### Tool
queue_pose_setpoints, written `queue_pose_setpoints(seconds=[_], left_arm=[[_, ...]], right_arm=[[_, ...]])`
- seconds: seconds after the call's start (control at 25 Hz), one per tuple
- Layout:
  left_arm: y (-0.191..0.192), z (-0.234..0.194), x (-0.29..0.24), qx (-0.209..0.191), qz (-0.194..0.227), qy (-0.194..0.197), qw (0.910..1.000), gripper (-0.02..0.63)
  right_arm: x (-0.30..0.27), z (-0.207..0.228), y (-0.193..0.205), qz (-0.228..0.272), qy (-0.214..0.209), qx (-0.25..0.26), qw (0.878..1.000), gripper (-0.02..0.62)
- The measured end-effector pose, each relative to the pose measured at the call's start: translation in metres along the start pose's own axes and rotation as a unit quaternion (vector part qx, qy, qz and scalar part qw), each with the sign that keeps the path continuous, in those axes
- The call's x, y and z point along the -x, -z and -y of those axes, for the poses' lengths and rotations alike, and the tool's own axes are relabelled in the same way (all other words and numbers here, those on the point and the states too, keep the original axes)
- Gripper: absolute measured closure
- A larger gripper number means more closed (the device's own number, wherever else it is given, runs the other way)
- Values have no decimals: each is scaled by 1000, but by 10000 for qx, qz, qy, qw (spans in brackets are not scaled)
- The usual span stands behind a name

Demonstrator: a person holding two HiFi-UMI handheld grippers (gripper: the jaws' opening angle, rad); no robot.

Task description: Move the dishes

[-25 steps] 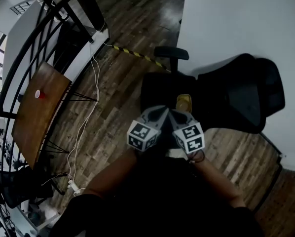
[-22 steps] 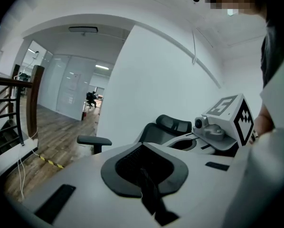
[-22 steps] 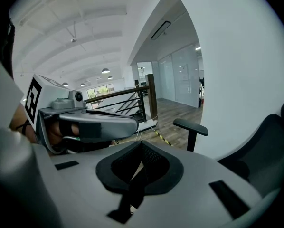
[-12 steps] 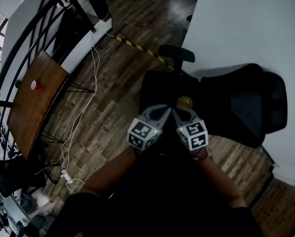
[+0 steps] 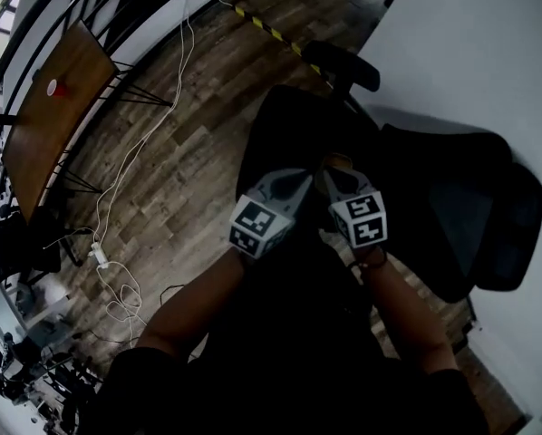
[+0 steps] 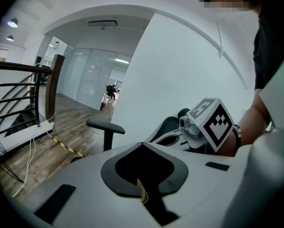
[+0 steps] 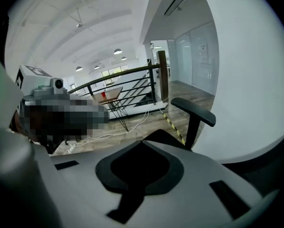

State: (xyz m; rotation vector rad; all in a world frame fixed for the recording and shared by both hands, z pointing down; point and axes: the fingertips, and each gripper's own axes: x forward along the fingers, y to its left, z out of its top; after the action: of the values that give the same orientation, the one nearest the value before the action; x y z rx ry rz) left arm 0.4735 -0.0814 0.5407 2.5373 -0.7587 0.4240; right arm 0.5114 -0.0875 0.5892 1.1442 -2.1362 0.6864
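No dishes show in any view. In the head view my left gripper (image 5: 292, 182) and right gripper (image 5: 334, 172) are held side by side in front of the person's body, above the seat of a black office chair (image 5: 289, 125). Both point away from the body. In the left gripper view the jaws meet at their tip, shut, with a thin yellowish strip (image 6: 142, 194) showing in the seam. The right gripper's marker cube (image 6: 212, 122) sits just beside them. The right gripper view also has its jaws shut, with nothing between them.
The chair's backrest (image 5: 452, 198) and an armrest (image 5: 343, 62) stand against a white wall (image 5: 470, 34). A wooden table (image 5: 35, 125) with a red cup (image 5: 58, 87) is at the far left by a black railing. White cables (image 5: 117, 270) and striped tape (image 5: 271, 30) lie on the wood floor.
The head view has swung, so the table and floor slid up and left. Both grippers stayed shut and side by side over the chair.
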Motion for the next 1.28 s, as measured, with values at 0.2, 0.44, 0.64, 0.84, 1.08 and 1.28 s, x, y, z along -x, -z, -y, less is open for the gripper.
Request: queue_pose_setpoints(seconds=[0.2,0.44,0.64,0.84,1.08,1.28], left_arm=[[19,-14,-34,192,8,-438,9989,611],[36,-19,-50,350,-41,-812,9961,611],[54,-33,-54,435,-113,-1116,9927,611],[68,-40,-59,561,-226,-1194,9910,611],[92,-39,-72,628,-428,-1090,9911,611],[114,-36,-79,759,-564,-1026,9902,611]], right_arm=[[-36,35,45,-549,-272,226,9979,581],[-70,63,99,-1126,-507,466,9912,578],[-109,89,148,-1739,-555,613,9813,514],[-135,101,191,-2236,-617,752,9698,500],[-164,119,221,-2448,-463,763,9655,495],[-180,129,253,-2784,-478,860,9554,495]])
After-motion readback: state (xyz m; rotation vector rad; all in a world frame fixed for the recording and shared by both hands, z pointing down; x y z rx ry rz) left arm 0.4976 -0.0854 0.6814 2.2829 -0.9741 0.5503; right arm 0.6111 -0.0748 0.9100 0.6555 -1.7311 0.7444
